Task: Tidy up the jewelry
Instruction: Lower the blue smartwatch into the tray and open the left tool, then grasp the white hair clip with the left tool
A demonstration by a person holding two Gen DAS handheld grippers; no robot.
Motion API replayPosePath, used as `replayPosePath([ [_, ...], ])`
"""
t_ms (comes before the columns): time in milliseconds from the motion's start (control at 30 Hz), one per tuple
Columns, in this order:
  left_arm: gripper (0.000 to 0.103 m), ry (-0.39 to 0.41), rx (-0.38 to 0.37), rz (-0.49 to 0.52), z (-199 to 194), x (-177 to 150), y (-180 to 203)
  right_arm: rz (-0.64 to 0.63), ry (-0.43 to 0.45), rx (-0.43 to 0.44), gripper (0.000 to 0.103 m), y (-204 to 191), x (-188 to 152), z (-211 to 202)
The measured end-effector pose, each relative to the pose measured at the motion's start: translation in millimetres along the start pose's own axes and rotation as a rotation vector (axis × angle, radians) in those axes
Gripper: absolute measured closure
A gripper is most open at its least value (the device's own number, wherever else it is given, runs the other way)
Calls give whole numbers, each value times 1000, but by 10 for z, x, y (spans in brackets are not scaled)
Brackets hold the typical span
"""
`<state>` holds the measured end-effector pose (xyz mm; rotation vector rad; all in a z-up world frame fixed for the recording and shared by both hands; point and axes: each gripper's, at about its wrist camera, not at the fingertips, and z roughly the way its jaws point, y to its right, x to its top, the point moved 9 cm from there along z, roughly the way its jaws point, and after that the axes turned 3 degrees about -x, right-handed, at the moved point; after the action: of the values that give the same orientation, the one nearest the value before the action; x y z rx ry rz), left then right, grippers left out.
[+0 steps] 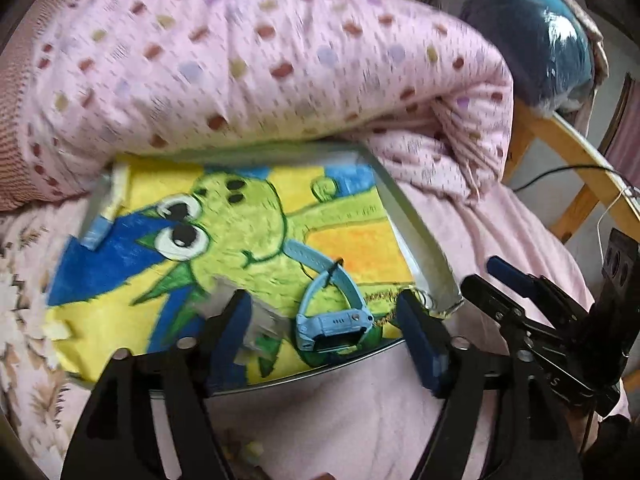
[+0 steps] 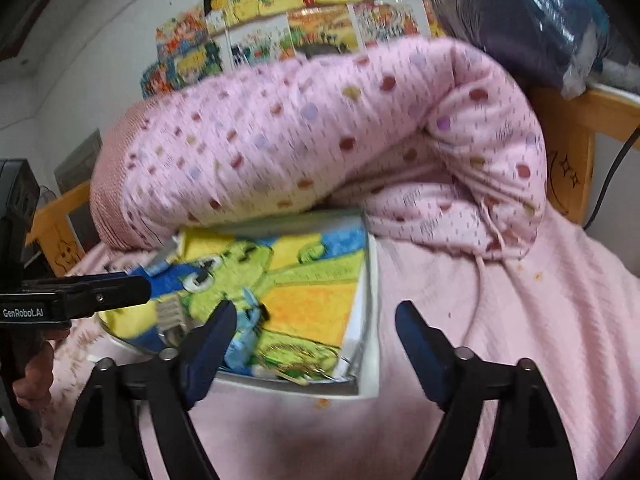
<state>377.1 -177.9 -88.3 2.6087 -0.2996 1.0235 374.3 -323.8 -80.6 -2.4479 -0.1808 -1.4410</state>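
A shallow tray (image 1: 420, 236) lined with a bright cartoon drawing lies on the bed. A light blue watch (image 1: 332, 320) lies in its near part, between my left fingers. A silver metal watch band (image 1: 256, 320) lies by the left finger. A gold chain (image 1: 384, 300) lies near the tray's right corner. My left gripper (image 1: 326, 328) is open over the tray's near edge. My right gripper (image 2: 316, 340) is open over the tray's near right corner (image 2: 368, 384); the blue watch (image 2: 244, 332) and gold chain (image 2: 296, 356) show there. The left gripper's side (image 2: 80, 296) shows at left.
A rolled pink dotted quilt (image 1: 260, 64) rests on the tray's far edge. The pink bedsheet (image 2: 520, 340) spreads to the right. A wooden bed frame (image 1: 568, 152) and a cable are at right. A dark plastic-wrapped bundle (image 2: 528, 20) sits behind; drawings hang on the wall (image 2: 280, 12).
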Motion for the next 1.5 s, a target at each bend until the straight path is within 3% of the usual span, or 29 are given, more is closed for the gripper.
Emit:
replayPosePath([
  [67, 28, 41, 7, -4, -164, 28, -25, 2, 19, 4, 13, -72, 48, -103],
  [167, 3, 90, 31, -1, -407, 49, -76, -14, 55, 9, 3, -207, 79, -286],
  [233, 2, 145, 52, -15, -633, 47, -155, -41, 78, 7, 0, -328, 93, -413],
  [433, 2, 180, 99, -69, -1110, -103, -536, -54, 123, 29, 0, -736, 73, -724],
  [633, 2, 197, 154, -109, -1514, -398, -953, -82, 76, 75, 0, -1107, -174, -816],
  [867, 2, 128, 181, -156, -1621, -893, -1302, -117, -48, 146, 0, -1413, -568, -583],
  [1033, 2, 51, 150, -186, -1539, -1207, -1369, -100, -166, 194, 0, -1459, -841, -352],
  [1267, 2, -65, 110, -260, -1257, -1432, -1403, -81, -217, 239, 1, -1480, -915, -170],
  [1367, 3, -77, 71, -308, -1170, -1406, -1421, -109, -226, 260, 6, -1555, -934, -92],
  [1500, 9, -79, 42, -350, -1072, -1306, -1475, -124, -248, 287, 23, -1645, -975, 37],
])
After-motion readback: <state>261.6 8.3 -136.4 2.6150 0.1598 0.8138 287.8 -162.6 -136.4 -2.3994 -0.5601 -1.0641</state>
